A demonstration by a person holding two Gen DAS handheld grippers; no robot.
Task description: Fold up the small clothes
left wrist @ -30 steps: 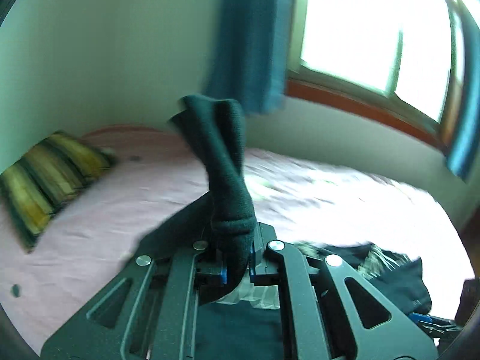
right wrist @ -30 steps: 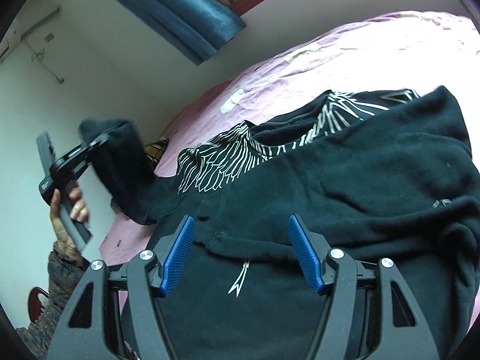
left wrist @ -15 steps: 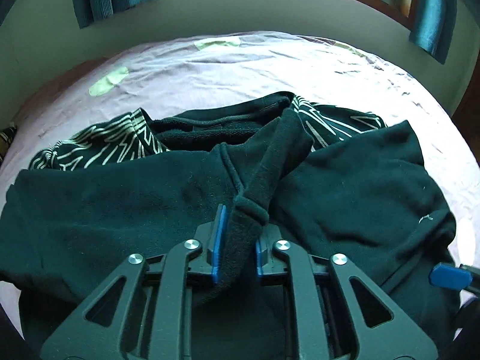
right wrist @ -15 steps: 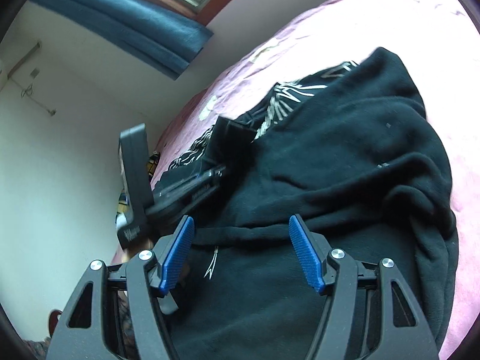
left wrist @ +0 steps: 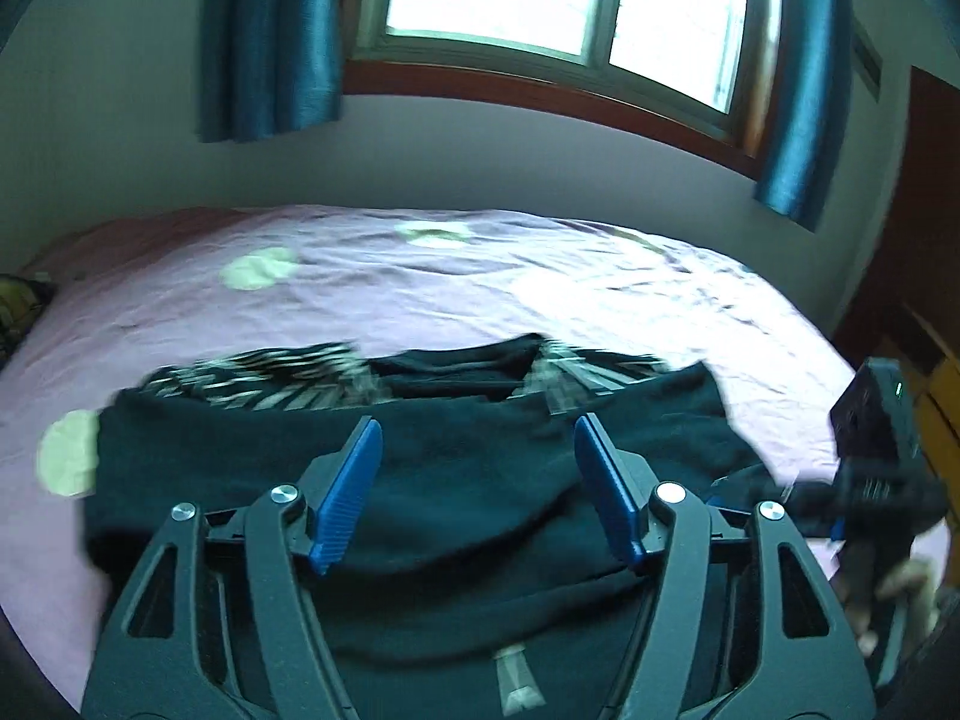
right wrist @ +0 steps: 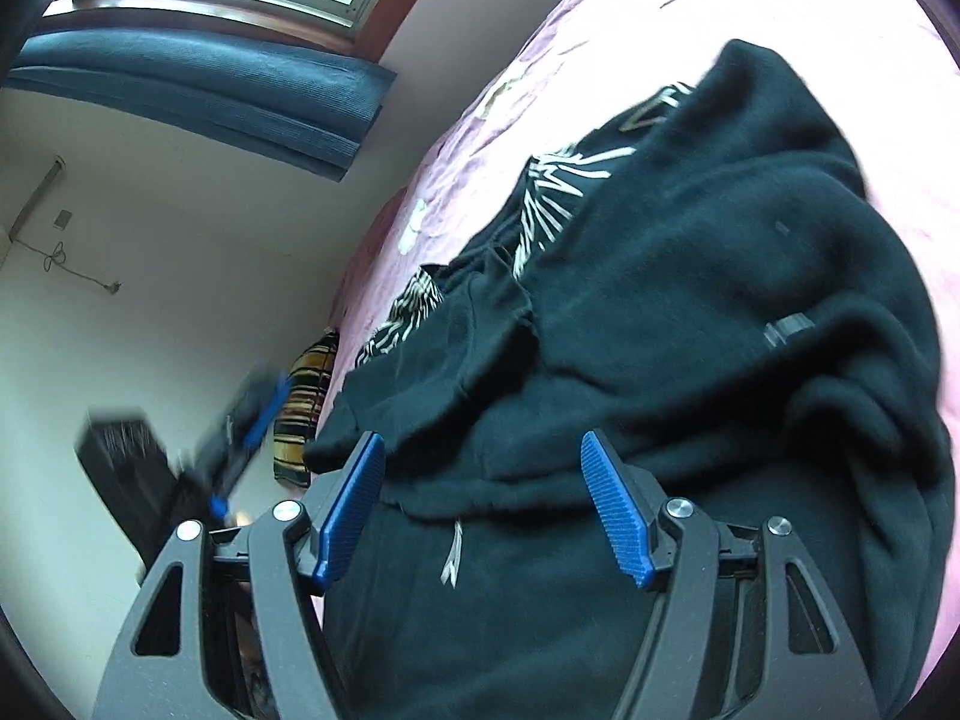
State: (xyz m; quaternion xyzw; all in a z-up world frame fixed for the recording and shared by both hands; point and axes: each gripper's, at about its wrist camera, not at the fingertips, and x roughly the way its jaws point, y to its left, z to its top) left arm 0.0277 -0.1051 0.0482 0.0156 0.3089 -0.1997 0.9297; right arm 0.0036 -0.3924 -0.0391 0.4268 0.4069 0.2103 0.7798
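A black sweatshirt [left wrist: 480,516] with a white line print [left wrist: 264,378] lies spread on the pink bed sheet [left wrist: 420,288]. My left gripper [left wrist: 477,420] hovers over its near part, jaws opening, nothing pinched between the blue pads. In the right wrist view the same sweatshirt [right wrist: 690,300] fills the middle, a folded-over sleeve lying across it. My right gripper [right wrist: 483,435] stands open just above the garment's hem, holding nothing. The right gripper shows blurred at the left wrist view's right edge [left wrist: 870,480]. The left gripper shows blurred at the left of the right wrist view [right wrist: 240,438].
A striped pillow [right wrist: 306,396] lies at the head of the bed. Behind the bed are a wall, a window [left wrist: 540,0] and blue curtains [left wrist: 270,42]. Brown wooden furniture [left wrist: 924,240] stands right of the bed. Bare sheet stretches beyond the garment.
The left gripper brought the black sleeve down onto the sweatshirt, let go of it and drew back with jaws spread. The right gripper rolled and sank slightly, staying open.
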